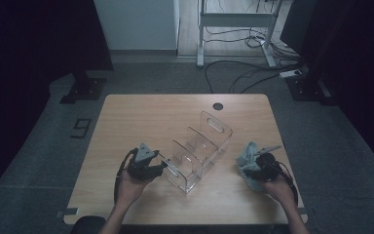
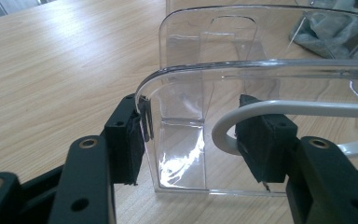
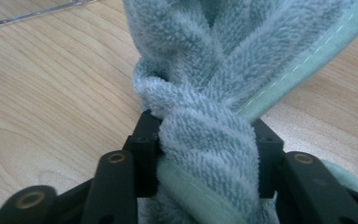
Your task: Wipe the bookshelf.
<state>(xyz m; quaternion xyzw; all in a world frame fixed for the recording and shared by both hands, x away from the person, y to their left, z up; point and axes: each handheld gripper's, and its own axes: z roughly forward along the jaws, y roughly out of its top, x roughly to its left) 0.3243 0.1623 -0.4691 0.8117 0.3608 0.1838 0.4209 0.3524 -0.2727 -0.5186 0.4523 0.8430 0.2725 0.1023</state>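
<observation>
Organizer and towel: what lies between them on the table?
Bare wood. In the high view, the organizer and towel stand apart on the table, with nothing between.

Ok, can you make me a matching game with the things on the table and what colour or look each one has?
Things:
1. towel
2. divided organizer
3. table
4. left gripper

Looks:
A. see-through plastic
B. black jaws on either side of a clear wall
C. fluffy pale blue-green
D. light wood

Pairs: 1-C, 2-A, 3-D, 4-B
</observation>
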